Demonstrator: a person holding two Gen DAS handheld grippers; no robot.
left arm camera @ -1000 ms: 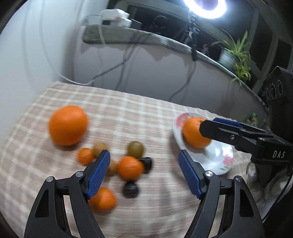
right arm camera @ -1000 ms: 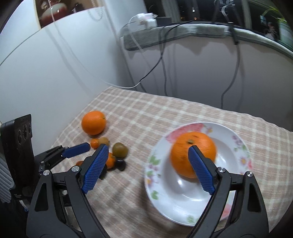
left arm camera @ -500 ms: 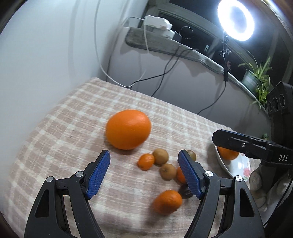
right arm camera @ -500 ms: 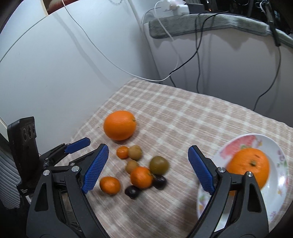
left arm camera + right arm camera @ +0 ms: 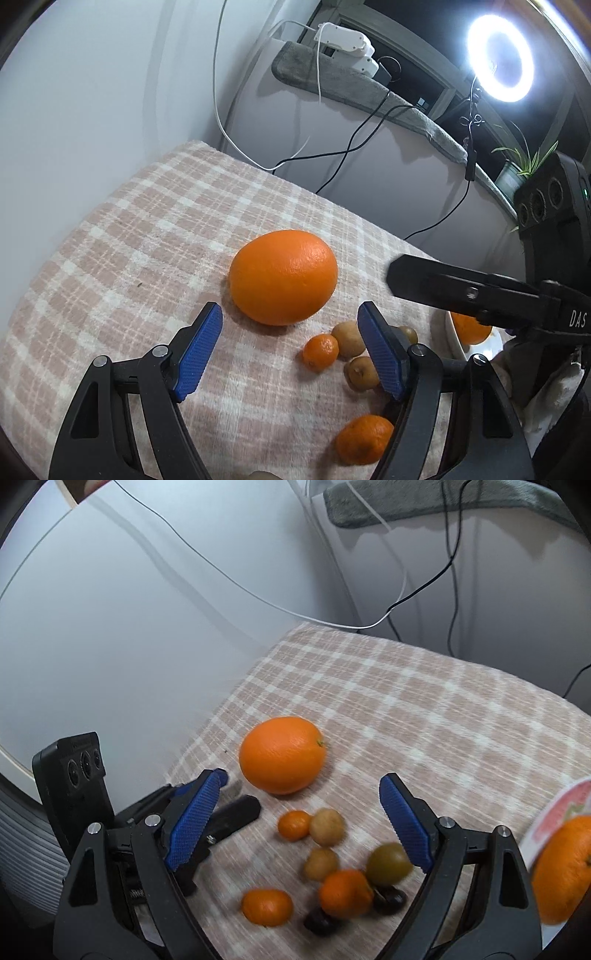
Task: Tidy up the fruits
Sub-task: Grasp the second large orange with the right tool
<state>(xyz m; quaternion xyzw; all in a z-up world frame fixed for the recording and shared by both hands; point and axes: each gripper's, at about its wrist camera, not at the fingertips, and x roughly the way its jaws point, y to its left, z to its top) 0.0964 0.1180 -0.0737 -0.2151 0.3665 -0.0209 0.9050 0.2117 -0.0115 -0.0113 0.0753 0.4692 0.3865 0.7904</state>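
While both tongs (image 5: 290, 350) (image 5: 301, 821) gape empty, dimpled oval orange (image 5: 283, 277) rests on fuzzy plaid cloth (image 5: 129, 240).

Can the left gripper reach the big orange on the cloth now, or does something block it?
Probably yes. The left gripper is open, nothing lies between it and the big orange, and the small fruits sit off to the side.
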